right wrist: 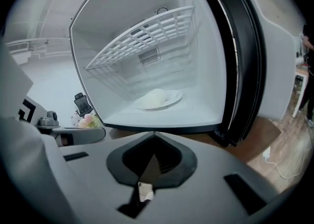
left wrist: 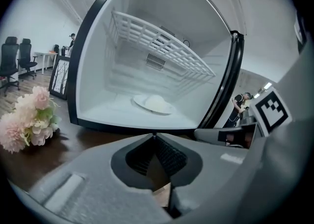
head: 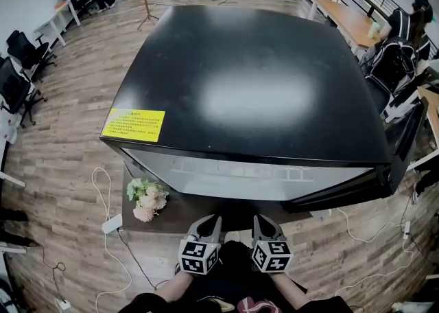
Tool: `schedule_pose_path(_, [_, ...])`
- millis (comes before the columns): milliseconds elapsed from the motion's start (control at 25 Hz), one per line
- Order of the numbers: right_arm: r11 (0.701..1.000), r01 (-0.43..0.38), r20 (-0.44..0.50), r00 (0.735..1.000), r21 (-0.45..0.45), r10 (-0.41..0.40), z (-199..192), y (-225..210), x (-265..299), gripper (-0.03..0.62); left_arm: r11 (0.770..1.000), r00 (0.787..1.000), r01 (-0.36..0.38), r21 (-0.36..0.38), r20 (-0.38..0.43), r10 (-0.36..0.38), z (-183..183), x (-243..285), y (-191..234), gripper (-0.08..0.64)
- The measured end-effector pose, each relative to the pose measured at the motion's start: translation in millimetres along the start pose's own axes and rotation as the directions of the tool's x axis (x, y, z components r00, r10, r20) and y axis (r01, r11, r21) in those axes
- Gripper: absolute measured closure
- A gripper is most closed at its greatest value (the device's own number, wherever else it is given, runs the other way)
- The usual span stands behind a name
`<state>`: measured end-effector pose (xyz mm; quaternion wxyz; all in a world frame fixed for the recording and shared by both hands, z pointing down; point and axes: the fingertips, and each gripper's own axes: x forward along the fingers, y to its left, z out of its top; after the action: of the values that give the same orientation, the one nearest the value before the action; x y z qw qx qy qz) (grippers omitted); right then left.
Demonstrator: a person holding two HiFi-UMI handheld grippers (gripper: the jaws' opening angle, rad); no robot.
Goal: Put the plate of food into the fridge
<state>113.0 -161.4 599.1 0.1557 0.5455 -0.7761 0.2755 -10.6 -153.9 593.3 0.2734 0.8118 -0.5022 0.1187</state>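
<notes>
Left gripper (head: 209,222) and right gripper (head: 263,223), jaws pressed together and empty, sit before the fridge (head: 260,85); head view shows mostly its black top, gripper views show the plate of food (right wrist: 158,99) inside under the wire shelf (right wrist: 142,41).

The fridge (head: 254,85) has a glossy black top with a bright sheen, and a yellow paper-like sticker (head: 133,125) lies on it. Its inside is smooth white plastic. The rack (left wrist: 157,46) is a white-coated grid and the plate (left wrist: 153,104) is smooth and white. The floor (head: 62,167) is wood-grain planks, the table (left wrist: 83,137) dark polished wood. The left gripper (left wrist: 154,135) is matt grey plastic, its fingers (left wrist: 171,156) black and ribbed.
</notes>
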Motion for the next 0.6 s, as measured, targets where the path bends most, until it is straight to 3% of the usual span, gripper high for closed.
schedule_pose_path(240, [0.998,-0.046,0.016,0.999,-0.052,0.047,6.5,14.4,5.8,0.583,1.000,1.000,0.019,0.000,0.009,-0.019,4.2,2.9,1.6,0.552])
schedule_pose_path(600, [0.996,-0.050,0.045,0.998,-0.077,0.054,17.0,21.7,11.1,0.584,0.999,0.998,0.045,-0.030,0.049,-0.044,17.3,4.6,10.2,0.552])
